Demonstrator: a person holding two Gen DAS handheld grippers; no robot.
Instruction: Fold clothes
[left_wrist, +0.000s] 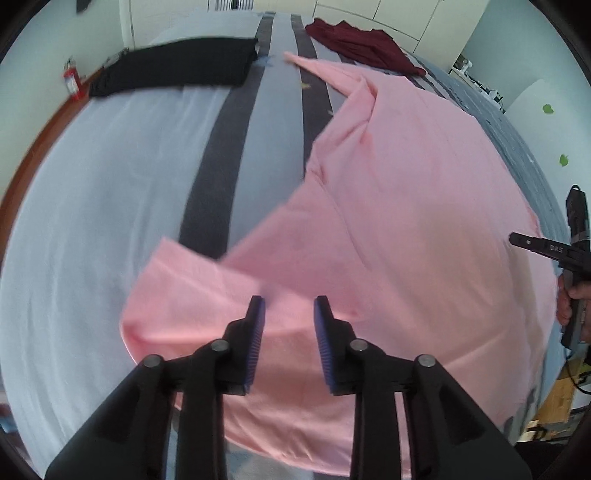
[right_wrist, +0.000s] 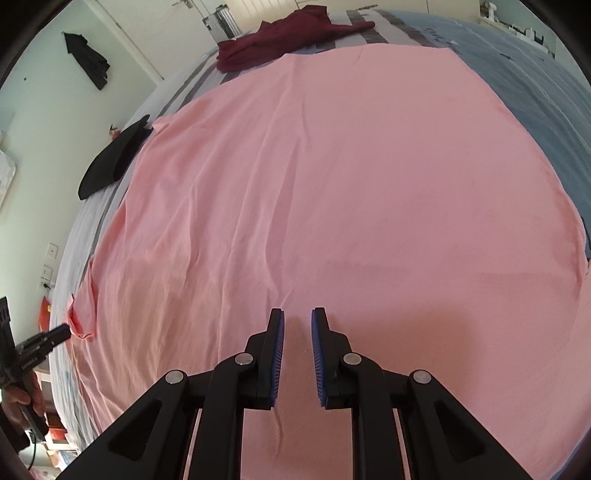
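Bed (left_wrist: 92, 206); both grippers angled down, jaws apart, over pink shirt (right_wrist: 332, 184).

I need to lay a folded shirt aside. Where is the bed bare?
The white sheet is bare between the black garment and the pink shirt. The maroon garment crowds the far end; pink covers the middle.

text: "DAS", partly readable | on: right claw (left_wrist: 546, 248) black body | other text: none legible

pink shirt (right_wrist: 332, 184) | maroon garment (left_wrist: 362, 44) | black garment (left_wrist: 177, 64) | grey-striped bedsheet (left_wrist: 110, 184)
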